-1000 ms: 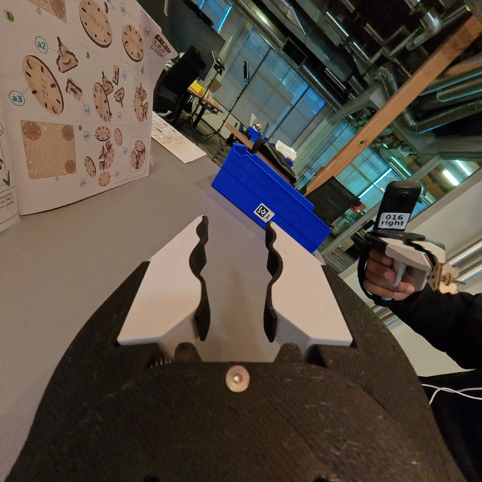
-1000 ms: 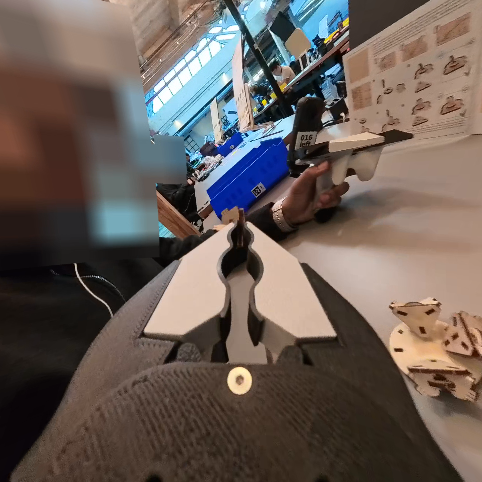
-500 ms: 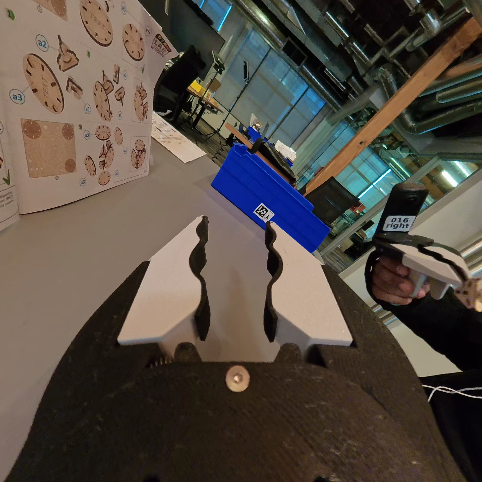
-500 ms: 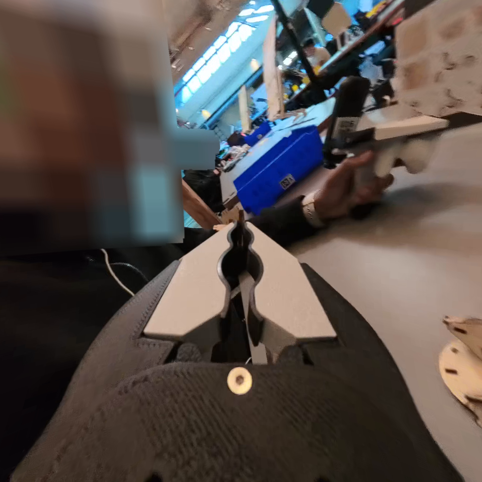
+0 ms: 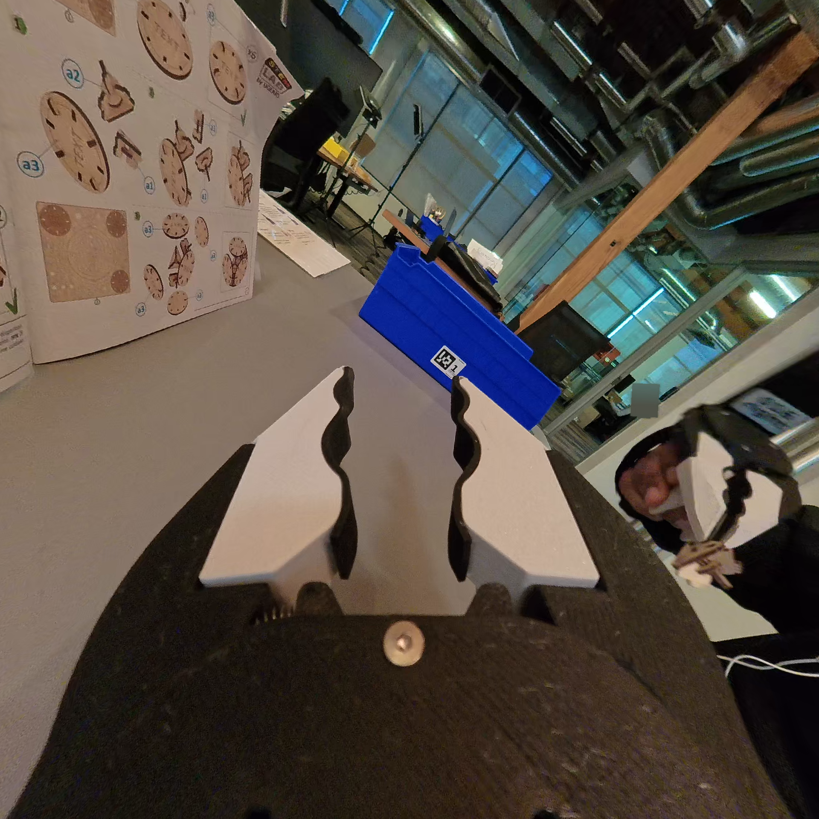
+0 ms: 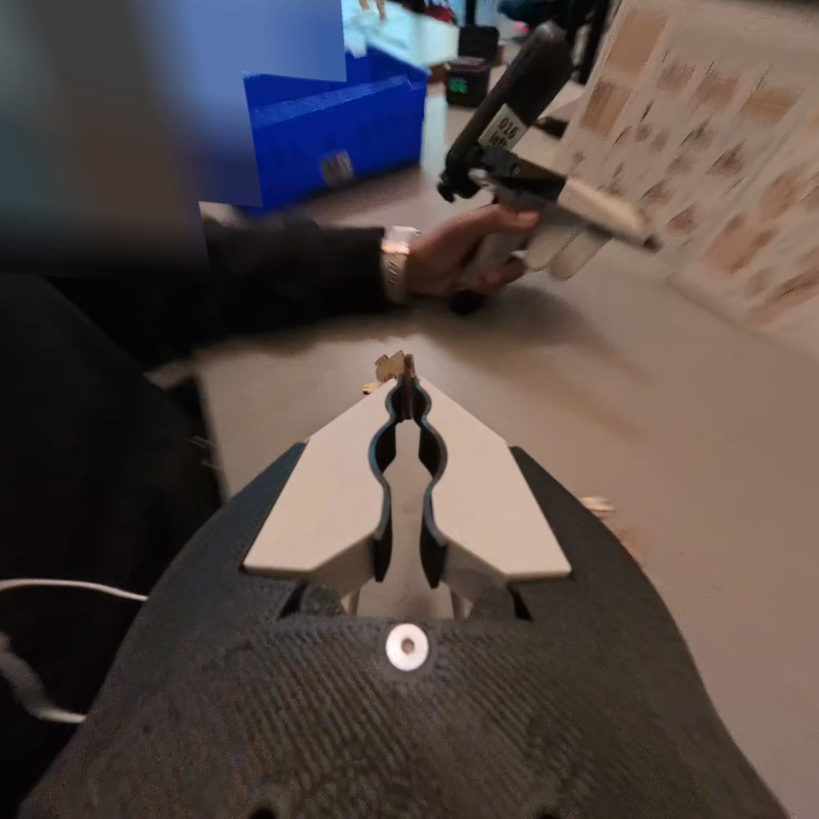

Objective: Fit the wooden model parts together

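My left gripper [image 5: 401, 376] is open and holds nothing; it hovers low over the grey table [image 5: 133, 443], pointing toward a blue bin [image 5: 447, 328]. It also shows in the right wrist view [image 6: 620, 226], held by a hand in front of the instruction sheet. My right gripper [image 6: 405, 381] is shut on a small wooden puzzle piece [image 6: 392, 365], a thin plywood part gripped edge-on at the fingertips, above the table near its front edge. It also shows in the left wrist view [image 5: 718, 538], tilted downward with the wooden piece [image 5: 704, 560] at its tips.
A large instruction sheet [image 5: 124, 177] with pictures of wooden discs stands at the left; in the right wrist view [image 6: 709, 155] it is blurred. The blue bin [image 6: 337, 137] stands behind. A white paper [image 5: 301, 248] lies farther back. A sleeve [image 6: 221, 274] lies across the table. One gripper's finger ends stand about 20 cm off the other's.
My right gripper has swung round and tipped downward with the wooden piece still pinched; the wooden assembly at its right has left view. My left gripper has stayed still and open.
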`<state>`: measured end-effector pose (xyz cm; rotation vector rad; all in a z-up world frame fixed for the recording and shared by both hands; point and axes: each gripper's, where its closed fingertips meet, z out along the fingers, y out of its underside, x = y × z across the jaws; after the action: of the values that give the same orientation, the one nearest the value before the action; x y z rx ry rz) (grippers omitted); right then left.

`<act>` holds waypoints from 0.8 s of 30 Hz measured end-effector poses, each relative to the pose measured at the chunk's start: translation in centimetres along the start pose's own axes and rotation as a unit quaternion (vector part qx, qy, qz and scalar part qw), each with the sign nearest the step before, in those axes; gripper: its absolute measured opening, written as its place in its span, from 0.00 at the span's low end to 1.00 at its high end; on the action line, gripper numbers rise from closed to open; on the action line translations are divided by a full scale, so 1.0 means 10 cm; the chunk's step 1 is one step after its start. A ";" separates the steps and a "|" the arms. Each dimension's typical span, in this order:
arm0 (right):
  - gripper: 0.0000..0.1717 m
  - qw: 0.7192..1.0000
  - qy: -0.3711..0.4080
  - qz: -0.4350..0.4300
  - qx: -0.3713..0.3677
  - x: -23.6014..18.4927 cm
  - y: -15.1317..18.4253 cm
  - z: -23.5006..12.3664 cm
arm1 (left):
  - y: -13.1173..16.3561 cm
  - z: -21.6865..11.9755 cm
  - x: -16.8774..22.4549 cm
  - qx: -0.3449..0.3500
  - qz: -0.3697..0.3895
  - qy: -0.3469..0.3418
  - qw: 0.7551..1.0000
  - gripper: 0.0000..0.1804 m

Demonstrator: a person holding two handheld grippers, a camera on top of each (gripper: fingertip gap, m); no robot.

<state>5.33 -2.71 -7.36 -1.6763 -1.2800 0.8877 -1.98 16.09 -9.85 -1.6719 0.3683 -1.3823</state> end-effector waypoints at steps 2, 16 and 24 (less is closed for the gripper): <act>0.00 0.973 0.084 -0.206 -0.060 0.03 0.04 0.02 | 0.00 0.00 0.00 -0.001 0.000 0.000 1.000 0.23; 0.00 0.599 0.248 -0.745 -0.154 0.11 -0.12 0.02 | 0.00 0.00 0.00 0.001 -0.001 0.000 1.000 0.23; 0.00 0.570 0.256 -0.762 -0.170 0.14 -0.09 -0.02 | 0.00 0.00 0.00 0.001 0.000 0.000 1.000 0.23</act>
<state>5.47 -1.23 -6.57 -0.3648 -1.8032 -0.8900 -2.01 16.08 -9.84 -1.6711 0.3666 -1.3821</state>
